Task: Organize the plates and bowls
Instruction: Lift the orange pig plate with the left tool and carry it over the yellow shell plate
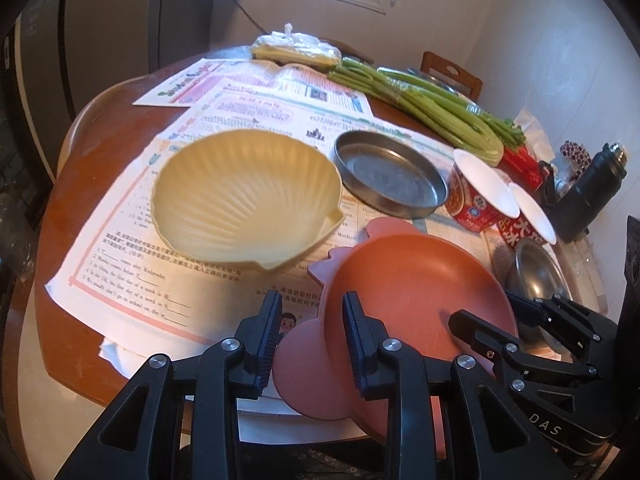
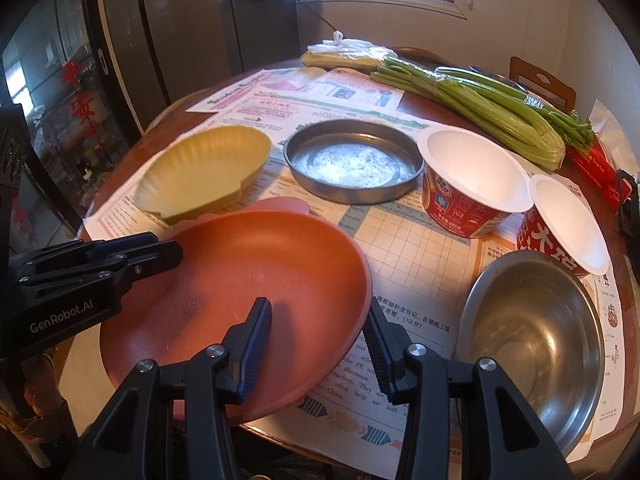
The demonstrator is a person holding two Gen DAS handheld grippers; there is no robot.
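Far left on the counter (image 1: 100, 128), w/ printed sheets (image 1: 132, 272) under everything, sits the yellow shell-shaped bowl (image 1: 244, 196), upright and empty.

Just right of it, at the near edge, is the orange plate (image 1: 400, 280), held from both sides. The left gripper (image 1: 314, 340) has its jaws clamped on the near-left rim, one pad inside the dish and one outside. A pink plate (image 1: 304, 364) shows under the orange one, its lobes sticking out at the back and the near left. Can't tell if the left jaws pinch it too, or if it's resting on the sheets.

The right gripper (image 2: 316, 344) has its jaws closed on the near-right rim the same way, one pad inside and one outside.

Further right: a round metal tray (image 1: 390, 176) mid-counter, two red noodle cups (image 1: 476, 196) touching each other, and a steel bowl (image 2: 532, 340) at the near right edge.

Step in hand, prob.: carry the orange plate to wherever the plates get stacked. To do it well:
- Move both hands together and at the same height, since a two-point rim grip twists easily.
- Don't squeeze harder; the rim is thin and smooth.
- Check the pink plate isn't dragged along half-caught.
- Clear the shell bowl's raised rim on the left and the steel bowl on the right before going sideways.
- Set down flat, then let go one side at a time.
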